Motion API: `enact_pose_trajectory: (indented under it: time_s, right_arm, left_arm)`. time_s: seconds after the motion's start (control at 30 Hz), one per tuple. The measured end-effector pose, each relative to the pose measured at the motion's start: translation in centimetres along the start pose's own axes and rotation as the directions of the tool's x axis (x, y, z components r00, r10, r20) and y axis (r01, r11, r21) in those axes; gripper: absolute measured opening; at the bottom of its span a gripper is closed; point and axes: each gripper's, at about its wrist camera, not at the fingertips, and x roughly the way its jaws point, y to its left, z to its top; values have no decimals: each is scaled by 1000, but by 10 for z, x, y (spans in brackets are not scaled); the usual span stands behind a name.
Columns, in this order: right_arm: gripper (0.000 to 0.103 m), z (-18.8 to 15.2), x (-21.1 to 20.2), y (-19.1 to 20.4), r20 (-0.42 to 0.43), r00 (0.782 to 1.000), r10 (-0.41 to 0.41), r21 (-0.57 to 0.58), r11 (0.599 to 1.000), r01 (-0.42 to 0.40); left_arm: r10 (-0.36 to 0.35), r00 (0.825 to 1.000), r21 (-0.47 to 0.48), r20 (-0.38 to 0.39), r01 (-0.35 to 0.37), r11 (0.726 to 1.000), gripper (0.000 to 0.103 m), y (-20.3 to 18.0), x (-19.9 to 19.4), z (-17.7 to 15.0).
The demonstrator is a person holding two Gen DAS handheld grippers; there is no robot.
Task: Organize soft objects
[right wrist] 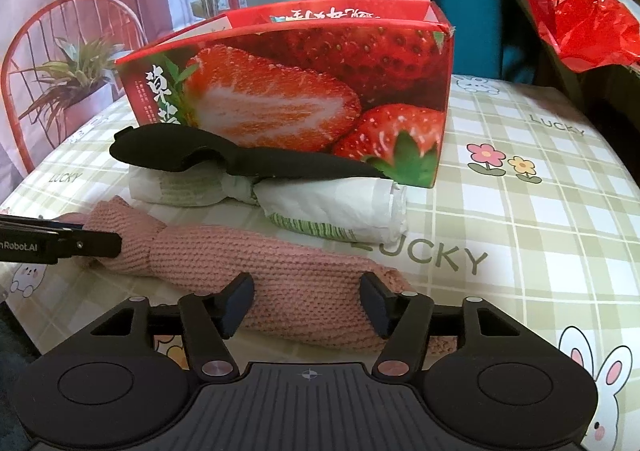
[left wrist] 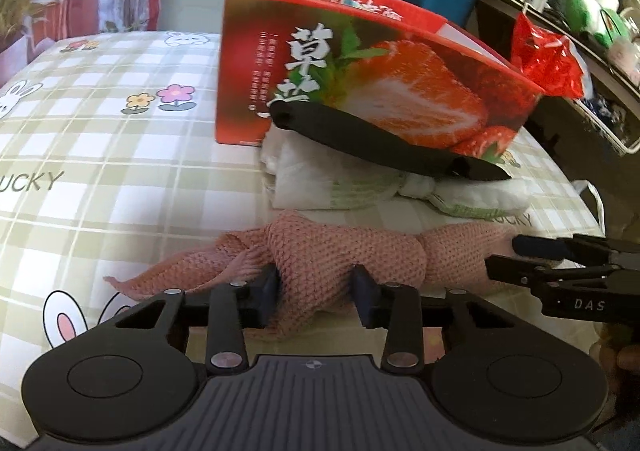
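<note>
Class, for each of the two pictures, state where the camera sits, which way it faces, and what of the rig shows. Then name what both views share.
Left wrist: sits behind the left gripper, facing the strawberry box; its jaws straddle the pink knitted cloth, and the right gripper enters from the right.
Right wrist: sits behind the right gripper, facing the same box from farther right; the left gripper enters from the left.
Shared: box, pink cloth, white bundle, black fabric piece, checked tablecloth.
</note>
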Motion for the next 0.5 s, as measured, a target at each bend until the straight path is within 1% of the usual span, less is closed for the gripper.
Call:
enact_pose_trajectory:
  time_s: [0.07,0.23,0.3,0.4,0.5]
  right_arm:
    - [64,0,0,1,-2,1000,1,-4,1000,-1]
    - [64,-1,1,3,-6,1000,-5,-5,1000,5]
    - [65,0,1,3,-6,1000,-8,-8,1000,8]
    - [65,1,-1,3,5,999,-41,-8,999,41]
    - [65,1,-2,2,10,999,-48,-7,999,48]
  left_arm:
    - [-11,1000,1,-4,11,1000,37,-1,1,-1]
    - [-16,1000,2,-6,17,1000,37,-1,1,-2]
    - [-34,999,1,-10,34,999,37,0,1,-2]
    - [-44,999,18,-14,44,999,37,-4,1,-2]
    - [-41,999,24,-16,41,999,37,-5,2,-3]
